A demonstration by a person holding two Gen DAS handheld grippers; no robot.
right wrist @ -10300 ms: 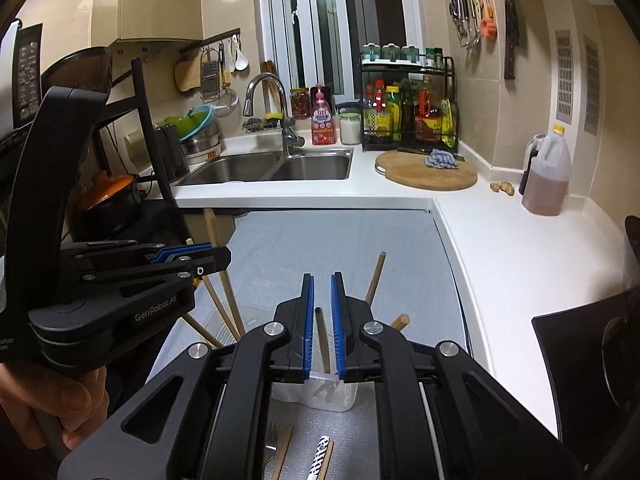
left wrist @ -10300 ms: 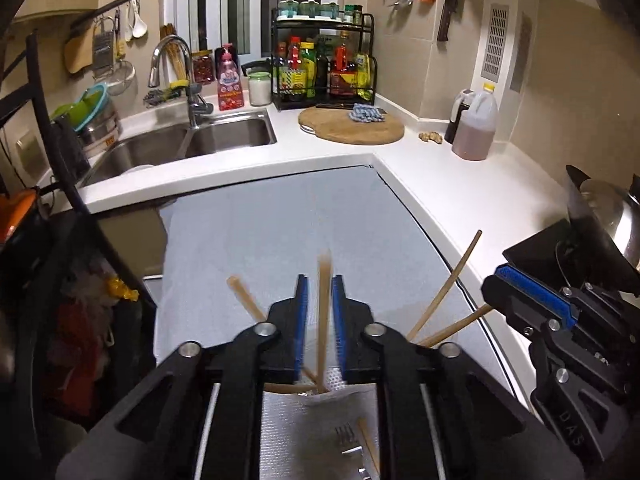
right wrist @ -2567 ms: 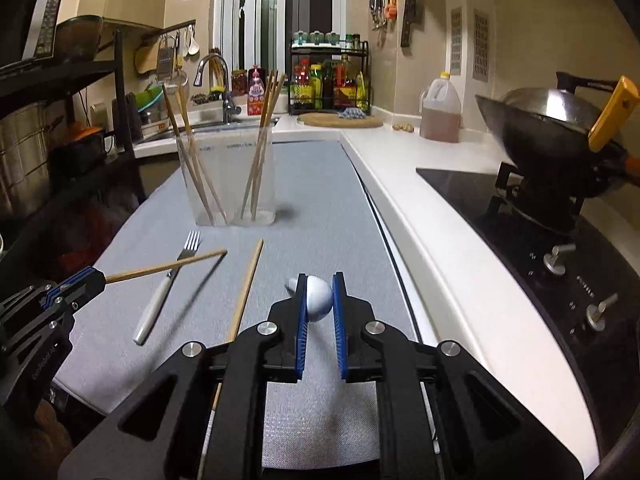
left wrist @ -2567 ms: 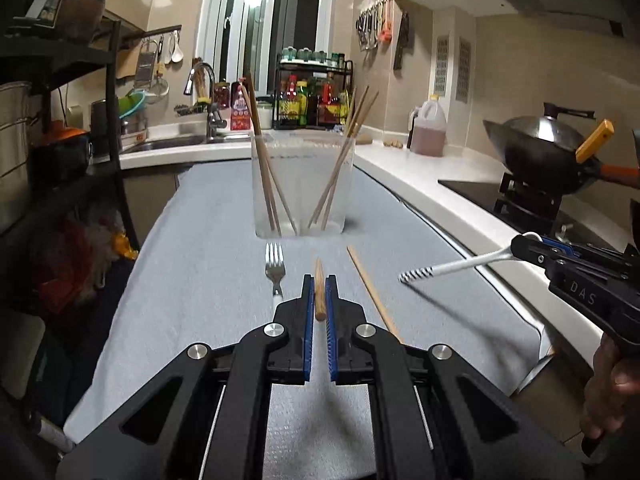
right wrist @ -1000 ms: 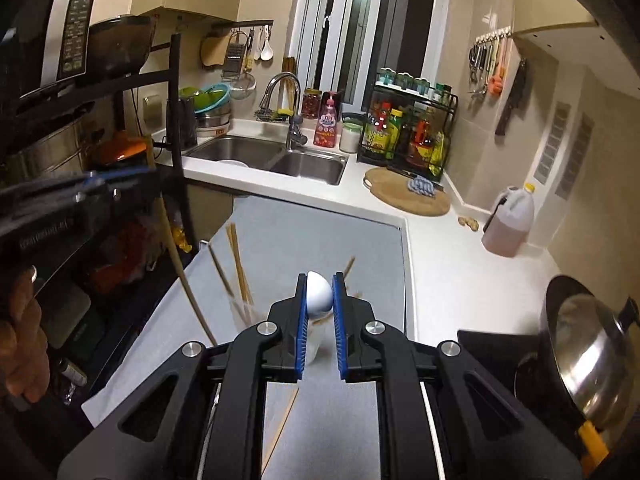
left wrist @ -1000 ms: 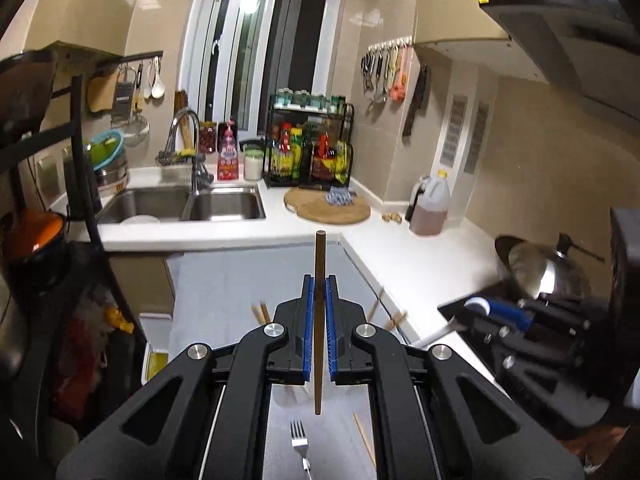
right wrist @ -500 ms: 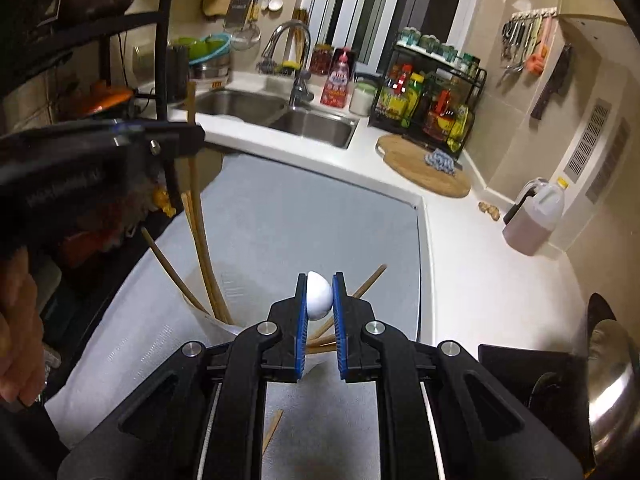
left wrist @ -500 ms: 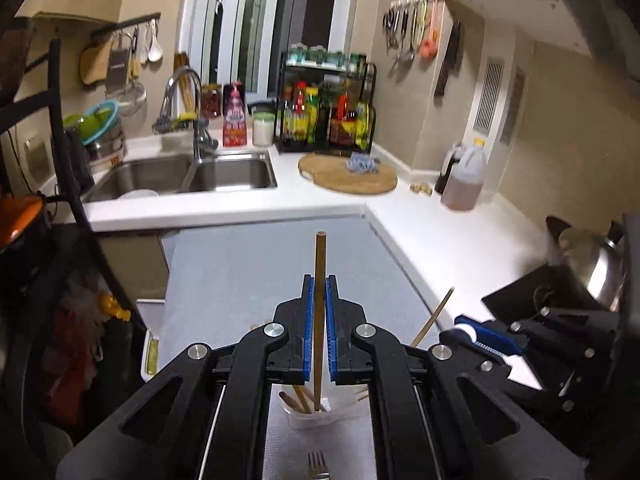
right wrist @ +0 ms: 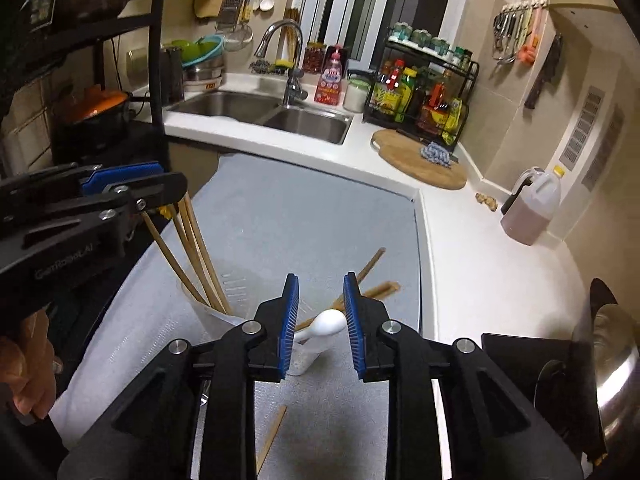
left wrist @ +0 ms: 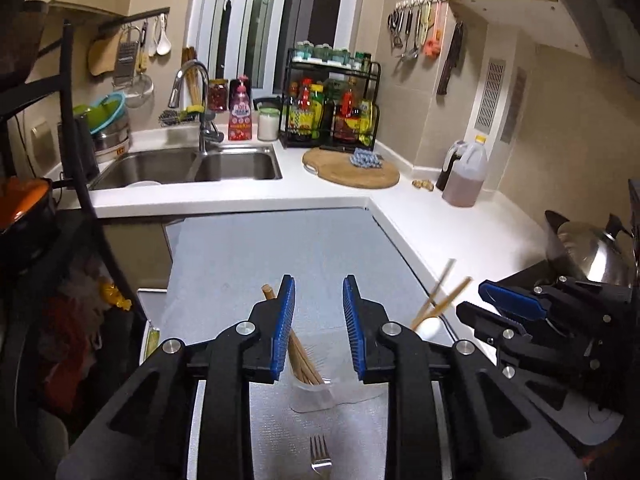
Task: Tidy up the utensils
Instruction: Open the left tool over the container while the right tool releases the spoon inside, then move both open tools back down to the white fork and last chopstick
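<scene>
A clear plastic cup (left wrist: pixel 316 396) stands on the grey mat (left wrist: pixel 256 252) right below both grippers. It holds several wooden chopsticks (right wrist: pixel 200 256) and a white-handled utensil (right wrist: pixel 326 326), whose white end also shows in the left wrist view (left wrist: pixel 427 327). My left gripper (left wrist: pixel 319 326) is open and empty above the cup. My right gripper (right wrist: pixel 319 322) is open and empty above the white handle. A fork (left wrist: pixel 320 454) lies on the mat in front of the cup. One chopstick (right wrist: pixel 272 438) lies loose on the mat.
A sink (left wrist: pixel 188 166) and tap lie at the back, with a spice rack (left wrist: pixel 332 108), a round wooden board (left wrist: pixel 352 168) and an oil jug (left wrist: pixel 464 176) on the white counter. A wok (left wrist: pixel 588 252) sits on the hob at right. A black rack (right wrist: pixel 100 80) stands at left.
Both grippers have opened. The chopstick from the left gripper and the white-handled utensil from the right gripper now stand in the cup.
</scene>
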